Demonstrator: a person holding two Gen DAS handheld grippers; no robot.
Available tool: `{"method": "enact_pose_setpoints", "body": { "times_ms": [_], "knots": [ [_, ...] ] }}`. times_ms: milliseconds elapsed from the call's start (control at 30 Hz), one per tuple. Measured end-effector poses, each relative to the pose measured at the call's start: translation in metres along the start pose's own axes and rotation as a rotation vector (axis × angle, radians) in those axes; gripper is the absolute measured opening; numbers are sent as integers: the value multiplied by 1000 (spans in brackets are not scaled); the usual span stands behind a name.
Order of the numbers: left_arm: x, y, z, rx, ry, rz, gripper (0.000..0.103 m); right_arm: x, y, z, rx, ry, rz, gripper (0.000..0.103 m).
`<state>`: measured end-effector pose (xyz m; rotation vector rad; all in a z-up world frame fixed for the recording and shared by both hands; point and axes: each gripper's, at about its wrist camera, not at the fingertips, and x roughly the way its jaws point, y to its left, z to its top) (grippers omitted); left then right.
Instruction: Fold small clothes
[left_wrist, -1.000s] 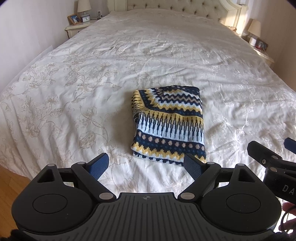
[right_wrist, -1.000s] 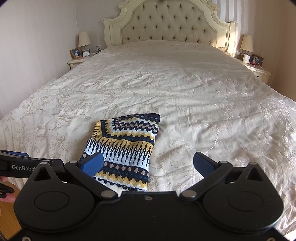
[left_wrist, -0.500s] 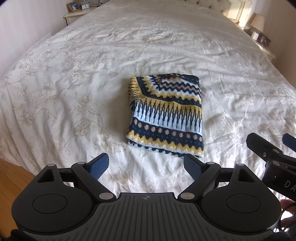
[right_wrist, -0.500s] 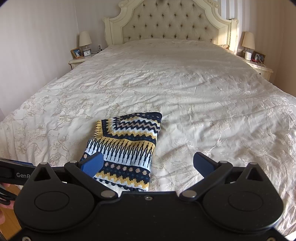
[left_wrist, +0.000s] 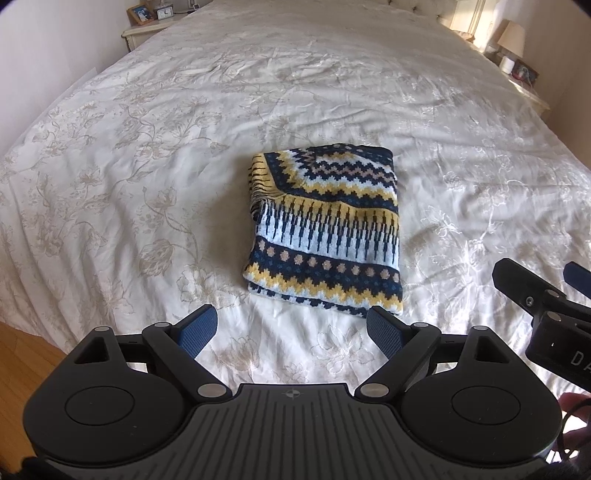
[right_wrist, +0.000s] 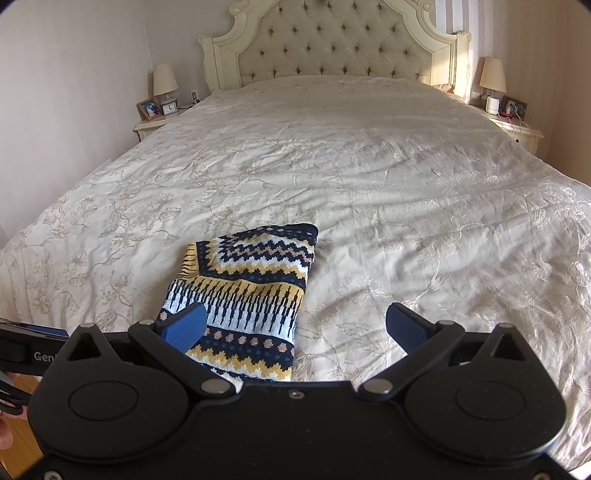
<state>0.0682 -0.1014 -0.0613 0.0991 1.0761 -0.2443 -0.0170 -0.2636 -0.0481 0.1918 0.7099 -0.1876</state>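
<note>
1. Left wrist view: folded knit garment (left_wrist: 325, 232) lies flat on the bedspread (left_wrist: 155, 155), near the foot end of the bed, roughly mid-width. Pattern runs in navy, yellow, pale blue and pink zigzag bands; a fringed or ribbed edge shows at its left side (cannot tell which).
2. Right wrist view: same garment (right_wrist: 255, 291) sits low and left of centre, its near end partly hidden behind the gripper body.
3. Left gripper (left_wrist: 291, 336) hovers just short of the garment's near edge, blue pads spread wide, nothing between them, no contact with the cloth.
4. Right gripper (right_wrist: 295, 325) likewise spread wide and empty; its left pad overlaps the garment in view, though contact cannot be told.
5. Right gripper also shows at the right edge of the left wrist view, beside the left one (lettering only partly legible).
6. Bedspread is cream with a pale floral print, wrinkled throughout.
7. Tufted headboard (right_wrist: 332, 48) stands at the far end.
8. 2 nightstands flank it, each with 1 lamp (right_wrist: 164, 83); the left one carries a picture frame (right_wrist: 149, 109) and a small clock (right_wrist: 169, 108).
9. Wood floor (left_wrist: 22, 369) shows at lower left.
</note>
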Motion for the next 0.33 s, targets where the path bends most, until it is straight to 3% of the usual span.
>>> {"method": "enact_pose_setpoints", "body": {
  "times_ms": [333],
  "knots": [
    [5, -7, 3, 2, 5, -16, 88, 3, -4, 0, 10, 7, 0, 102]
  ]
}}
